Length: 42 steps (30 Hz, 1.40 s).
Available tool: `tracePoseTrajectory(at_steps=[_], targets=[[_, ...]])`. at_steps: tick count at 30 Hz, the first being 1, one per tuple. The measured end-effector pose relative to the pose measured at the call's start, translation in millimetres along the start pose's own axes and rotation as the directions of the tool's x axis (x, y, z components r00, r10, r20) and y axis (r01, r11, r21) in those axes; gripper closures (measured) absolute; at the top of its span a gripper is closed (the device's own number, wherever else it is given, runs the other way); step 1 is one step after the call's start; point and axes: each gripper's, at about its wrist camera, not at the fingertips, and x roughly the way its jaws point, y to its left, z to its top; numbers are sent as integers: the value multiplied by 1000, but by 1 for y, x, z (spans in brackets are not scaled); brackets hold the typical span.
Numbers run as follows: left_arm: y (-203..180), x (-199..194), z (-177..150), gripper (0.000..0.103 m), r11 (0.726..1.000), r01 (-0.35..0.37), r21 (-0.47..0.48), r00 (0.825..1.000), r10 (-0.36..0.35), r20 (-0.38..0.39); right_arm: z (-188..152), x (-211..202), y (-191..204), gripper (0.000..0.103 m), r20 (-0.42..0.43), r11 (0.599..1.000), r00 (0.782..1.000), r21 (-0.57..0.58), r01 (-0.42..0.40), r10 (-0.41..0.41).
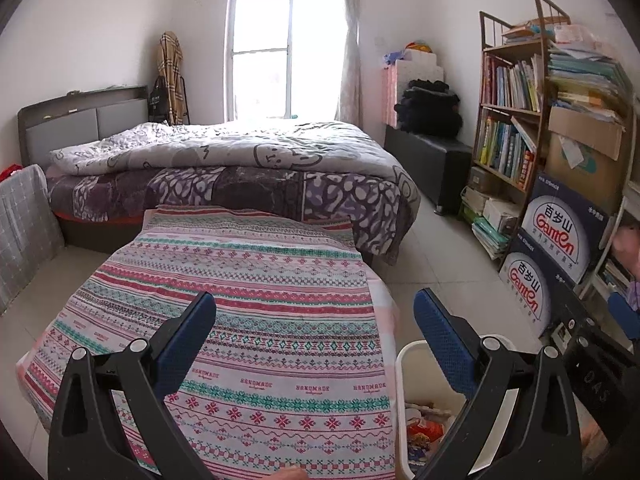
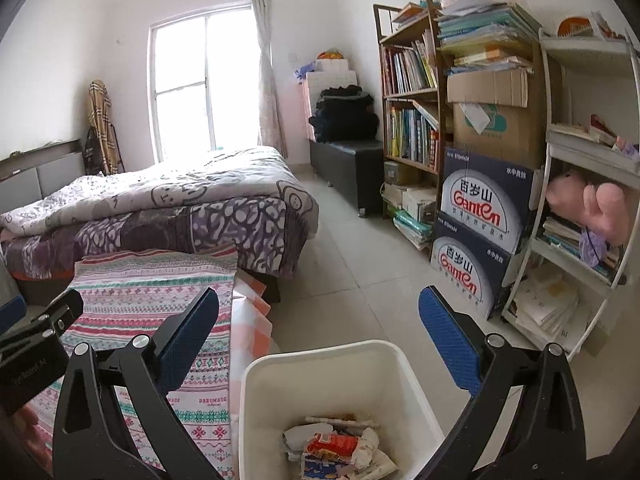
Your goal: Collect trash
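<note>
A white trash bin (image 2: 320,364) stands on the floor right of the table, holding crumpled wrappers and paper (image 2: 340,446). My right gripper (image 2: 320,328) is open and empty, directly above the bin. My left gripper (image 1: 316,328) is open and empty above the right part of the table with the patterned cloth (image 1: 248,312). The bin (image 1: 404,364) and its trash (image 1: 424,432) show at the lower right of the left wrist view. No trash is visible on the cloth.
A bed (image 1: 224,168) stands behind the table. Bookshelves (image 2: 412,92), stacked Ganten boxes (image 2: 480,216) and a white rack (image 2: 588,184) line the right wall. A black bench (image 2: 344,168) sits by the window. Tiled floor (image 2: 352,264) lies between.
</note>
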Motion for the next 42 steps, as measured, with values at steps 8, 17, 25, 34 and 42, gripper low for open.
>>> tracePoseTrajectory(at_steps=[8, 17, 25, 34, 42], targets=[[-5, 5, -2, 7, 1000, 12, 6, 1000, -12, -19, -1, 4, -5, 7, -20, 1000, 1000, 28, -1, 1], [-6, 6, -3, 7, 1000, 11, 8, 1000, -11, -22, 0, 5, -6, 7, -23, 1000, 1000, 23, -2, 3], [-5, 5, -4, 7, 1000, 9, 6, 1000, -9, -21, -1, 5, -6, 7, -25, 1000, 1000, 21, -3, 4], [-4, 7, -3, 7, 1000, 7, 3, 1000, -7, -27, -1, 6, -6, 7, -27, 1000, 1000, 18, -5, 5], [-4, 7, -3, 7, 1000, 7, 3, 1000, -7, -26, -2, 7, -6, 7, -31, 1000, 999, 17, -6, 7]])
